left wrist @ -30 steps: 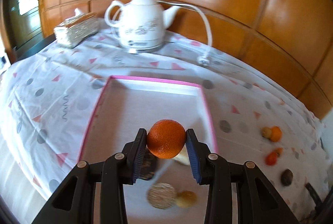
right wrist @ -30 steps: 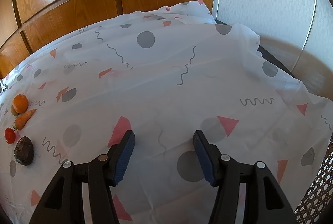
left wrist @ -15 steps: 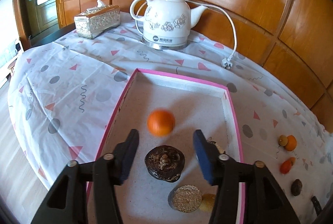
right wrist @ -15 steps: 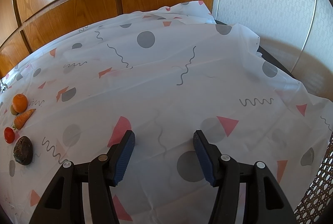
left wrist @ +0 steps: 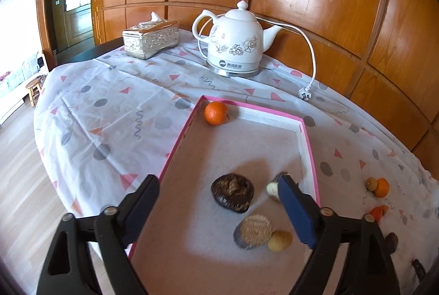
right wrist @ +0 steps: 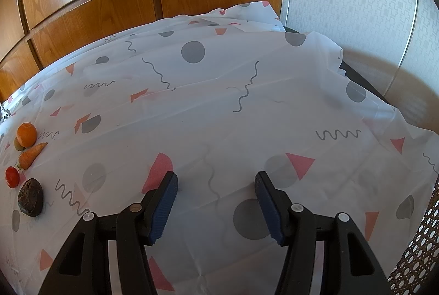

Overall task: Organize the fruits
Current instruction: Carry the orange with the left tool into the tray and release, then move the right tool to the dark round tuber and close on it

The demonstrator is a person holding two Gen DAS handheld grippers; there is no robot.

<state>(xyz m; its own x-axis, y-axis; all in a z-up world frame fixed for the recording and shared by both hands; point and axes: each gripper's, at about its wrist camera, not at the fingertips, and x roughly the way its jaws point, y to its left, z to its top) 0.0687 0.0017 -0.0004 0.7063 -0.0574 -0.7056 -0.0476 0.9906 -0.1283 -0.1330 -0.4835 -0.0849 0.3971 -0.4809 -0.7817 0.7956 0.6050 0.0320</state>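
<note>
A table under a white tablecloth (left wrist: 115, 114) printed with grey dots, pink triangles and squiggles stands against wood-panelled walls; a doorway shows at far left in the left wrist view. On the cloth sit a white kettle (left wrist: 236, 48) with its cord unplugged, a silver tissue box (left wrist: 151, 39) and a pink-rimmed tray (left wrist: 310, 152). The orange (left wrist: 216, 113) lies in the tray's far left corner, apart from a dark brown fruit (left wrist: 232, 192), a round tan-topped item and a small yellow ball nearer the camera. One pale item is partly hidden behind the left gripper's (left wrist: 219, 201) right finger. That gripper points down over the tray, its jaws just opened wide, nothing between them. The right gripper (right wrist: 216, 201) hangs over bare cloth, jaws half apart and empty. At that view's left edge lie a second orange (right wrist: 26, 133), a carrot (right wrist: 31, 155), a red fruit and a dark lump.
</note>
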